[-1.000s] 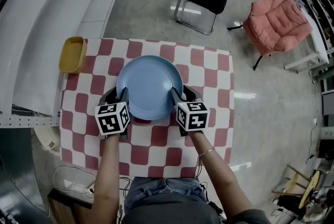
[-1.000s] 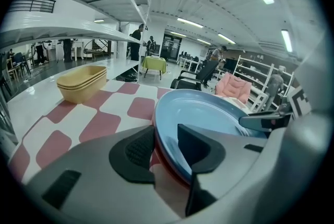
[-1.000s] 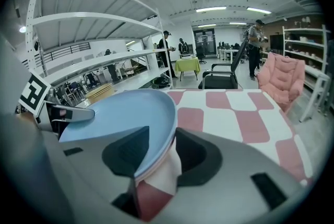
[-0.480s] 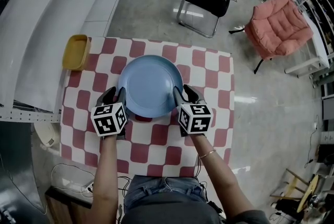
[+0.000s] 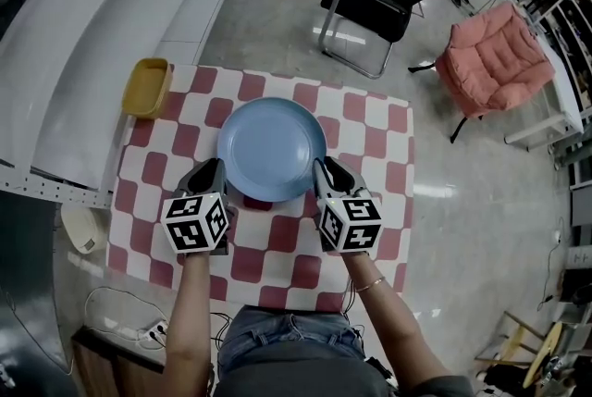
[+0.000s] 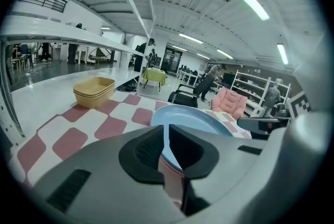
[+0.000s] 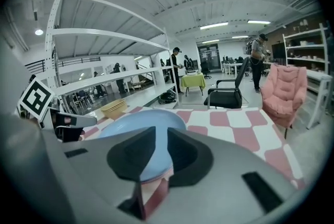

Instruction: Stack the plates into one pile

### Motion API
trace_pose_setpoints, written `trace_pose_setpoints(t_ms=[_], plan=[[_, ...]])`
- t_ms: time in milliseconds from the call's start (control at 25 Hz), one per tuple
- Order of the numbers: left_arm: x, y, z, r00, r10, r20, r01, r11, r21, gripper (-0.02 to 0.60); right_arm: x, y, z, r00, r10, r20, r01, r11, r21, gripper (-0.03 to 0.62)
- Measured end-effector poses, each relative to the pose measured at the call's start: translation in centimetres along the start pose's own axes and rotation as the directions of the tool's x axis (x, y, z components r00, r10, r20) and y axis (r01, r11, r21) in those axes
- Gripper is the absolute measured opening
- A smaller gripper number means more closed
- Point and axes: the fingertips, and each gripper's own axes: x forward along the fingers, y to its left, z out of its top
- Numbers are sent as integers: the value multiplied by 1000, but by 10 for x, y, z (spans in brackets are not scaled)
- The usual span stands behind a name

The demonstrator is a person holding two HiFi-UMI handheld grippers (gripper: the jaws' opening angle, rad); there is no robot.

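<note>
A pale blue plate (image 5: 271,148) lies in the middle of the red-and-white checked table (image 5: 370,201). A red rim (image 5: 254,200) peeks from under its near edge. My left gripper (image 5: 217,169) sits at the plate's near left edge and my right gripper (image 5: 322,169) at its near right edge. Both have just been closing. In the left gripper view the jaws (image 6: 166,139) show only a thin slit, with the blue plate (image 6: 185,116) beyond it and nothing between them. In the right gripper view the jaws (image 7: 160,152) stand a little wider, also empty, with the plate (image 7: 138,126) ahead.
A yellow tub (image 5: 148,87) stands at the table's far left corner. A long white counter (image 5: 83,43) runs along the left. On the floor beyond the table are a black chair (image 5: 384,2) and a pink padded chair (image 5: 499,53).
Both grippers have drawn back from the blue plate's sides toward me and lifted. Their jaws have narrowed. The plate stays on the table.
</note>
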Motion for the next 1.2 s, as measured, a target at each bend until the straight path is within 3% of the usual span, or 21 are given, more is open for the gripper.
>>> trace_pose_setpoints(t_ms=[280,640,1200], plan=[[-22,-6,1,999,6,42,-7,1000,9,34,-28,19,11,996,44,76,-40,998,-55,14],[-63,-23,1,995,-13,96,14,1000,-9,20,-68,37,24,977,122,172,-111,991,-74,11],[-126,-38,3,978,21,207,-34,998,62,18,-126,45,32,957,142,251,-138,990,-37,8]])
